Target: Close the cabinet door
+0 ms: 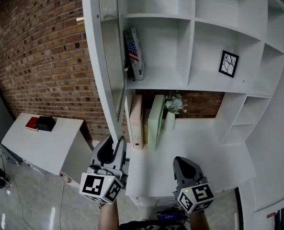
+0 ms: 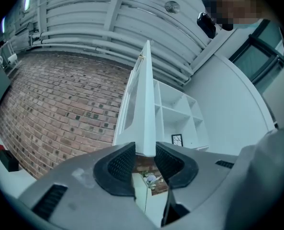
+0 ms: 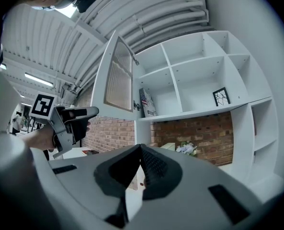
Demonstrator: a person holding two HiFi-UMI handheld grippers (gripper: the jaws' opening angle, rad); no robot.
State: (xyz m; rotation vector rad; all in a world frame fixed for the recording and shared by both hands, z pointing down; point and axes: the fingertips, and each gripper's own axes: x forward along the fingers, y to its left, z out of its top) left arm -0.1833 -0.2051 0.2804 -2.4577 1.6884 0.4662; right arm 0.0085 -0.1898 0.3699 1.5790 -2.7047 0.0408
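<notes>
Cabinet door [image 1: 110, 56]: swung open, seen edge-on, at the left edge of the shelf unit [image 1: 206, 87].
Left gripper [image 1: 116, 146]: jaws clamped on the door's bottom corner.
Right gripper [image 1: 182, 163]: jaws pressed together, nothing held.

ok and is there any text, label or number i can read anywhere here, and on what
No readable text in any view.
Flag-printed item: a stars-and-stripes picture, any print too small to read.
Framed picture: only a line pattern.
Marker cubes: black-and-white squares, no letters.
</notes>
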